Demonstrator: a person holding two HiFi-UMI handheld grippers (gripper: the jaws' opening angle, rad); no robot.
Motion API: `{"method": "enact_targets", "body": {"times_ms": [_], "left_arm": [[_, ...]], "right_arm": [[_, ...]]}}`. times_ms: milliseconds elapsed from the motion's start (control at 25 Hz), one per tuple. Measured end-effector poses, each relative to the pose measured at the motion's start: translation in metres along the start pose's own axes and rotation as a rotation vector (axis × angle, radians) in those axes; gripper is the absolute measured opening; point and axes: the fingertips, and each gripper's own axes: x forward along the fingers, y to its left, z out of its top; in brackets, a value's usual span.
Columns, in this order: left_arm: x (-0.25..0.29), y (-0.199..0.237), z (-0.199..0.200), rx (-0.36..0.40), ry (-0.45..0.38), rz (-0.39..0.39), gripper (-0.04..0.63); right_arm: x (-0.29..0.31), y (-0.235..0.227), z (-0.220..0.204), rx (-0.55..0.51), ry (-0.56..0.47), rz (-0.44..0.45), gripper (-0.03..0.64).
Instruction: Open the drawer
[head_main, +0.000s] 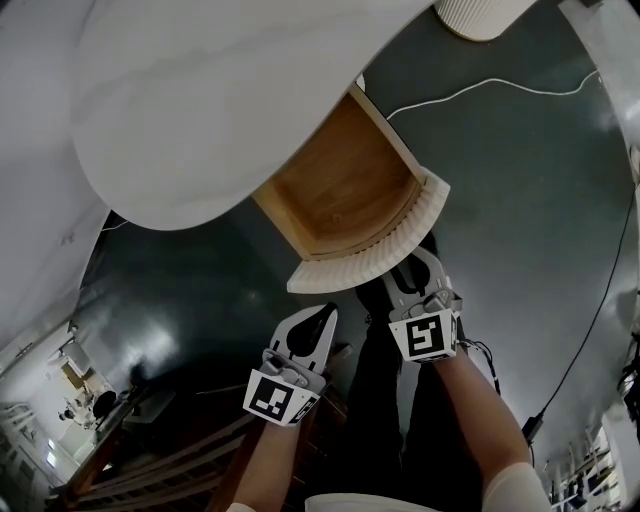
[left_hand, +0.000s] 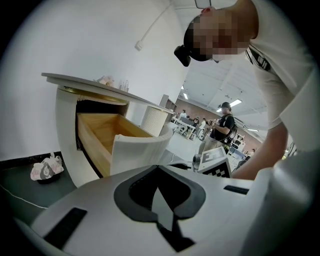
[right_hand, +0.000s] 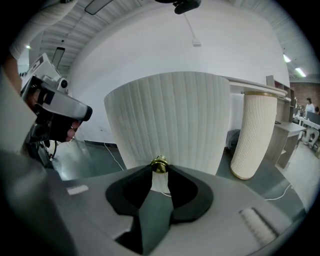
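Note:
The drawer (head_main: 345, 190) stands pulled out from under the white tabletop (head_main: 200, 100), its bare wooden inside showing. Its curved, ribbed white front (head_main: 400, 240) faces me. My right gripper (head_main: 415, 268) is at that front, shut on the small brass knob (right_hand: 159, 164), which sits pinched between the dark pads (right_hand: 135, 187). My left gripper (head_main: 327, 313) hangs lower and to the left, apart from the drawer, its jaws shut on nothing. In the left gripper view the open drawer (left_hand: 100, 132) and its front (left_hand: 135, 150) lie ahead of the gripper (left_hand: 158, 168).
A ribbed white pedestal (right_hand: 257, 132) stands right of the drawer. A white cable (head_main: 480, 90) runs across the dark floor. A crumpled bag (left_hand: 46, 167) lies by the wall. People stand at desks far behind (left_hand: 222, 125). The person's legs are below the grippers.

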Motion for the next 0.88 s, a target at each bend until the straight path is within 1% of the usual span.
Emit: {"method": "enact_targets", "body": {"times_ms": [200,320,400,440,640,800,880], "left_arm": [[-0.004,0.001,0.006,0.000,-0.002,0.023,0.006],[-0.009,-0.003,0.018,0.002,-0.011,0.026,0.006],[-0.013,-0.008,0.027,0.003,-0.017,0.026,0.006],[-0.016,-0.010,0.031,0.004,-0.021,0.026,0.006],[-0.031,-0.023,0.051,-0.001,-0.044,0.021,0.006],[-0.049,-0.034,0.070,-0.015,-0.060,0.027,0.006],[-0.058,-0.039,0.079,-0.009,-0.067,0.031,0.006]], "right_arm": [[0.002,0.002,-0.004,-0.007,0.021,-0.020,0.119],[-0.001,0.001,-0.003,-0.026,0.046,-0.028,0.123],[-0.005,0.002,0.003,-0.033,0.059,-0.021,0.138],[-0.008,0.003,0.007,-0.033,0.063,-0.019,0.146],[-0.027,0.009,0.031,-0.030,0.068,-0.017,0.146],[-0.050,0.016,0.060,-0.036,0.064,-0.017,0.146],[-0.063,0.016,0.078,-0.031,0.066,-0.022,0.144]]}}
